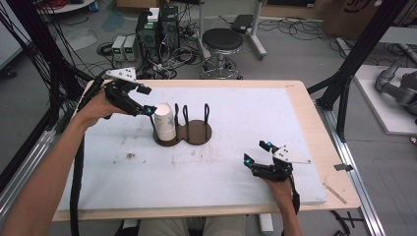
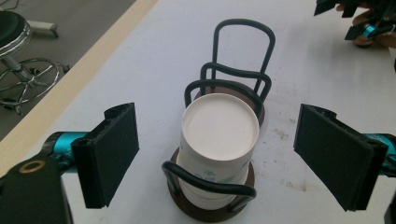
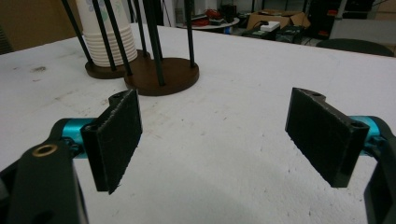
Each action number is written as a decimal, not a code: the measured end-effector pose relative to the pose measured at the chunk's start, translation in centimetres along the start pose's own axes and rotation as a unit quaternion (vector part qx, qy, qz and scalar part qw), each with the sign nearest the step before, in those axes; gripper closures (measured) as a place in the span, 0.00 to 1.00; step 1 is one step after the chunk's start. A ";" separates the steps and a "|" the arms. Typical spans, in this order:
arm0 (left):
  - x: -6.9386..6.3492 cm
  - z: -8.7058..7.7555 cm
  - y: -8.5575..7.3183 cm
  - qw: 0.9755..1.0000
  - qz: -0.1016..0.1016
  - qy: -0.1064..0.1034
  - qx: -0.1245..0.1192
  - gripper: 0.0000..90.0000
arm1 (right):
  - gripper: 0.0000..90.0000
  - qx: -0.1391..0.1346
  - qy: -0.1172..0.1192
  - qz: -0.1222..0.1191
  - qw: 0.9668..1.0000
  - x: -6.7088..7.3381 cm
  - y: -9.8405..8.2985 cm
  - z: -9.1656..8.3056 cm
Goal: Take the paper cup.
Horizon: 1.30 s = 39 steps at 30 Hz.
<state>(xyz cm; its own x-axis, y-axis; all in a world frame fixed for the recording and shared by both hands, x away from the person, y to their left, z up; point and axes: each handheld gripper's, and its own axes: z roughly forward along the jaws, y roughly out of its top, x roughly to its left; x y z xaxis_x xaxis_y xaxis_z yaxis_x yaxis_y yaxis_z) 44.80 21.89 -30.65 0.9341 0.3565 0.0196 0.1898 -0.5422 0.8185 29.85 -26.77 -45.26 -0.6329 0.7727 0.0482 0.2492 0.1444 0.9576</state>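
right gripper (image 1: 259, 153) parked on the white table (image 1: 236, 123) at the near right, jaws wide apart, nothing between them

left gripper (image 1: 142, 102) at the far left, hovering just beside the top of the paper cup stack (image 1: 164, 123), jaws spread and not touching it; released, no grip yet

stack sits upside down in the left bay of the wire cup holder (image 1: 189, 129), the holder's right bay is bare

step in hand looks like grabbing the top cup:
- come down square over the stack so both pads (image 2: 114, 151) meet the wall at the same height
- grip only the top cup, below its base rim, light squeeze: paper wall will crush
- mind the wire loops, pads need to pass clear above them
- lift straight up or the nested cups tilt the holder

left gripper view: cup base (image 2: 220, 127) centred between the pads, flower print low on the wall, front loop crossing it. right gripper view: side-on, nested rims (image 3: 109, 53) stacked at the bottom, so several cups; high view hides that
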 end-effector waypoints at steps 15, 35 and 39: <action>0.0 1.7 1.1 0.999 0.017 -0.019 0.028 0.16 | 0.21 -0.002 -0.001 0.000 1.000 0.0 0.0 0.0; 0.3 4.3 1.2 0.995 0.035 -0.035 0.084 0.16 | 0.21 -0.002 0.002 0.001 1.000 0.0 0.0 -0.1; 0.4 4.7 1.1 0.994 0.035 -0.041 0.092 0.16 | 0.21 -0.003 0.002 -0.001 1.000 0.0 0.0 0.0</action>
<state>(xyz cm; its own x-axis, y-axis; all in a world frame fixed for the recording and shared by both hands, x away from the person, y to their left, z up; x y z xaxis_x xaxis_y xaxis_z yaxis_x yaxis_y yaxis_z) 46.79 17.81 -32.44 0.9671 0.2537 0.0198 0.1682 -0.6958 0.6983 29.83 -26.81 -45.27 -0.6360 0.7702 0.0478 0.2434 0.1414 0.9596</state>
